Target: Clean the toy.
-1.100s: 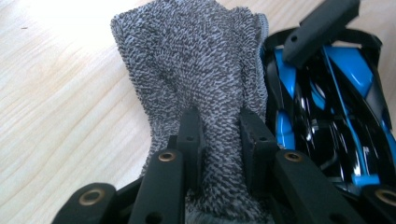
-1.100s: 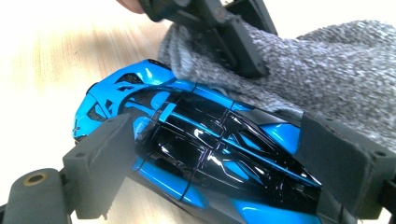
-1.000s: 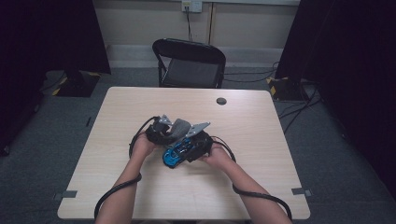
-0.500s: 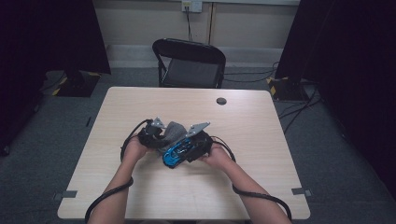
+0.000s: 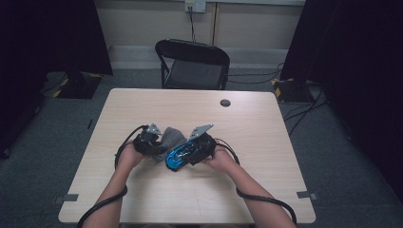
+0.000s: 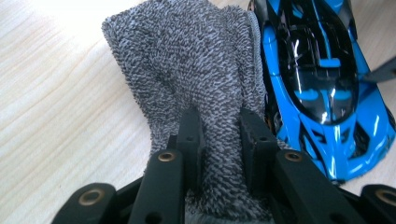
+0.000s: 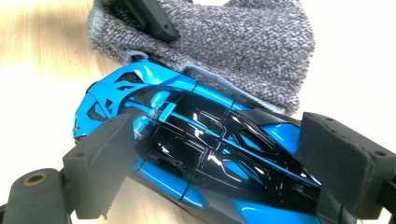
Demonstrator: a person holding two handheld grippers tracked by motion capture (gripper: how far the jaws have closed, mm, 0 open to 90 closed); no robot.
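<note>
At mid table (image 5: 266, 142), near side: blue toy car (image 5: 178, 156) sits between fingers of right gripper (image 5: 183, 153), pads (image 7: 100, 163) pressing its sides. Just left of car & touching it, grey cloth (image 5: 168, 138) is pinched by left gripper (image 6: 223, 135), fingers (image 6: 191, 135) squeezing a fold.

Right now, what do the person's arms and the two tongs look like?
Both forearms are bare, no sleeves. The left tongs and right tongs are black, each topped by a grey three-cornered plate and trailing a black cable. Up close, the arms carry brass-ringed holes, and the right pads are blocky black foam.
</note>
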